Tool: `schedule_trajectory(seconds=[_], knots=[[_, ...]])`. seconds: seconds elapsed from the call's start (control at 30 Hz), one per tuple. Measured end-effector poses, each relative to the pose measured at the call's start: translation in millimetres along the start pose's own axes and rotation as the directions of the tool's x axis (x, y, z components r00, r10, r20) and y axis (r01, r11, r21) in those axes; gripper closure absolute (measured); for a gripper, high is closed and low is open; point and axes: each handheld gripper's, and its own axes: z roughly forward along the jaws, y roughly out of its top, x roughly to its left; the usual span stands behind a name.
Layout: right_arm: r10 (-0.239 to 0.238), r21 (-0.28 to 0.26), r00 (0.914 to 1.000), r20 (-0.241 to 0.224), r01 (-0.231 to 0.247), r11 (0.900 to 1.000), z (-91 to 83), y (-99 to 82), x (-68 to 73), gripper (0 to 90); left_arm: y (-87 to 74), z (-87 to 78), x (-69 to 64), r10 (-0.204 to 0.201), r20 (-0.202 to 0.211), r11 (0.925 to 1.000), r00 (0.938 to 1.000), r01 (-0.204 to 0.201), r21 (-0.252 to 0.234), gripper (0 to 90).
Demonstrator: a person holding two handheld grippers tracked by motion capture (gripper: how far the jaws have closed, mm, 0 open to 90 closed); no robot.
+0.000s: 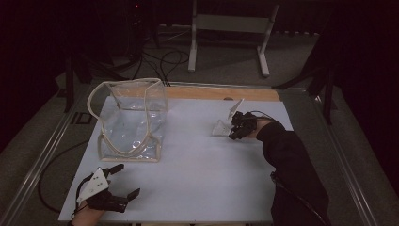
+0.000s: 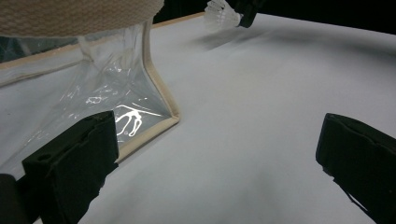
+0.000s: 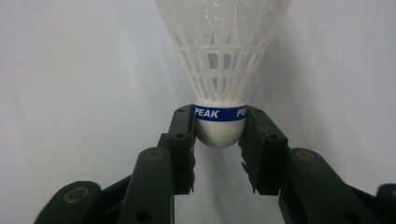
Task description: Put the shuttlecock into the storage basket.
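A white plastic shuttlecock [image 3: 219, 70] with a blue band reading PEAK lies on the white table, skirt pointing away from my right gripper [image 3: 219, 133]. That gripper is shut on its rounded cork head, one pad on each side. From above, the shuttlecock [image 1: 220, 128] and right gripper [image 1: 236, 130] are at the table's right middle. A clear plastic bag [image 1: 131, 122] with beige trim and handles stands open at the left. My left gripper [image 1: 128, 179] rests open near the front left corner, just in front of the bag [image 2: 107, 84], with nothing between its jaws.
The white tabletop [image 1: 202, 174] has a wooden strip [image 1: 221, 92] along its far edge. Beyond it on the floor are a white stand [image 1: 230, 33] and dark cables [image 1: 164, 59]. A dark sleeve [image 1: 291, 169] crosses the table's right front.
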Motion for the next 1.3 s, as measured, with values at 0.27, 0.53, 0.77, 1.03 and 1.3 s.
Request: schedule_trajectory(seconds=[0.27, 0.53, 0.77, 1.03, 1.3], knots=[[0.009, -0.009, 0.9998, -0.018, -0.009, 0.9999, -16.0, 2.6, 10.6, 66.2, 1.0, 0.0, -0.9, 0.005, 0.003, 1.0, 1.0, -0.005, -0.001, 0.4], [0.007, -0.024, 0.9988, -0.048, -0.008, 0.9997, -27.8, 8.3, 25.2, 66.2, 1.7, 0.3, -1.5, 0.006, 0.004, 1.0, 1.0, -0.006, -0.003, 0.4], [-0.002, -0.019, 0.998, -0.063, 0.001, 0.9998, -35.4, 9.5, 32.4, 66.2, 1.8, 0.5, -1.4, 0.005, 0.005, 1.0, 1.0, -0.005, -0.002, 0.4], [-0.001, -0.019, 0.9965, -0.084, 0.0, 0.9998, -48.8, 11.7, 38.3, 66.2, 1.9, 0.9, -1.5, 0.006, 0.003, 1.0, 1.0, -0.006, 0.0, 0.4], [-0.02, -0.022, 0.9949, -0.099, 0.018, 0.9996, -60.5, 16.2, 45.2, 66.2, 1.9, 0.9, -1.4, 0.005, 0.003, 1.0, 1.0, -0.005, 0.0, 0.4]])
